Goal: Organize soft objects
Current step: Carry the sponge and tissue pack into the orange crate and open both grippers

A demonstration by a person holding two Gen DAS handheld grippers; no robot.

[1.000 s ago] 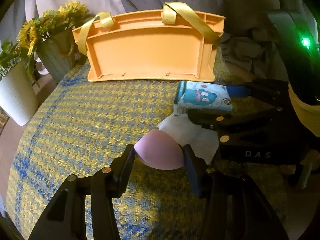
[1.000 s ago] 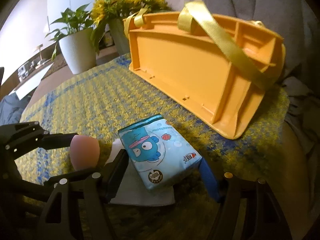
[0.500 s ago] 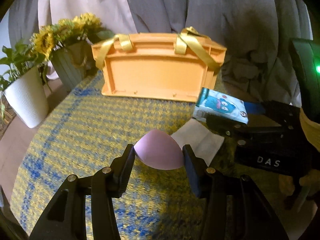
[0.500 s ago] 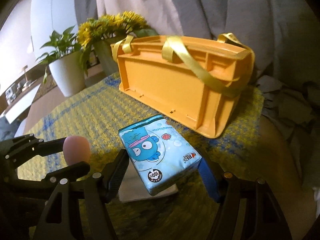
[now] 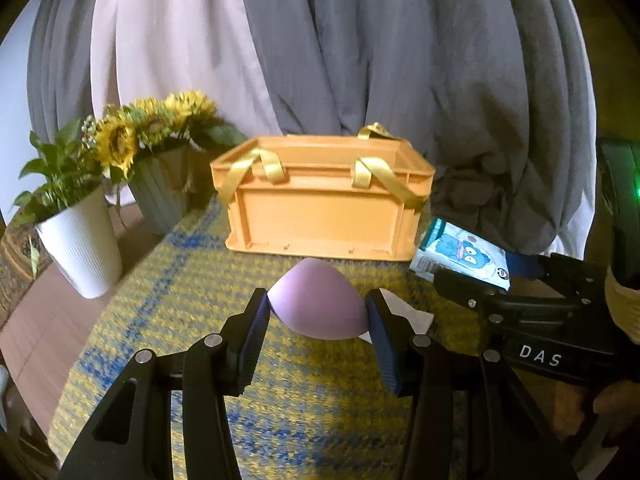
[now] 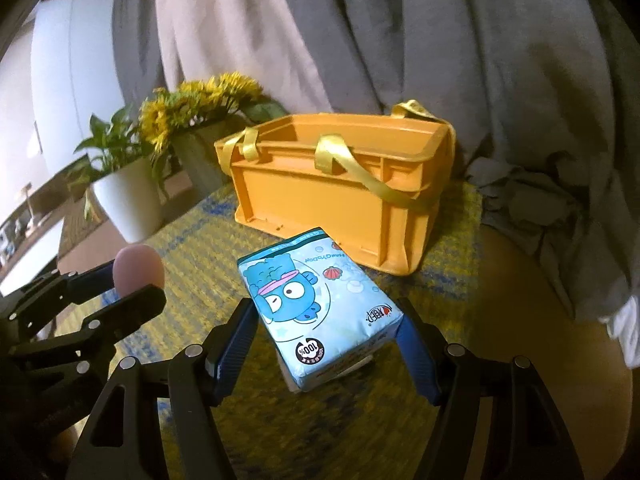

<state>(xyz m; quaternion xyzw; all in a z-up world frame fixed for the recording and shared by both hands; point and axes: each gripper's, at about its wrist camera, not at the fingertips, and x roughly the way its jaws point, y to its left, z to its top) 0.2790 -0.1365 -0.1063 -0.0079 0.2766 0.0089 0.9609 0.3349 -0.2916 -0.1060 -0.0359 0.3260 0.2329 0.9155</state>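
Both tools are loaded, the left tool [image 5: 318, 314] pinching a lilac makeup sponge [image 5: 320, 304] and the right tool [image 6: 326, 334] clamping a blue tissue pack [image 6: 316, 308], held above the counter [image 5: 168, 320], presumably bound for the orange crate [image 5: 328, 204] near its far edge.

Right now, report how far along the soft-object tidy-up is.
Done: nothing visibly packed; what shows of the orange crate looks empty. In hand: left gripper clamps the pink sponge, right gripper holds the blue tissue pack. Left: both go in; the white cloth remains on the mat.
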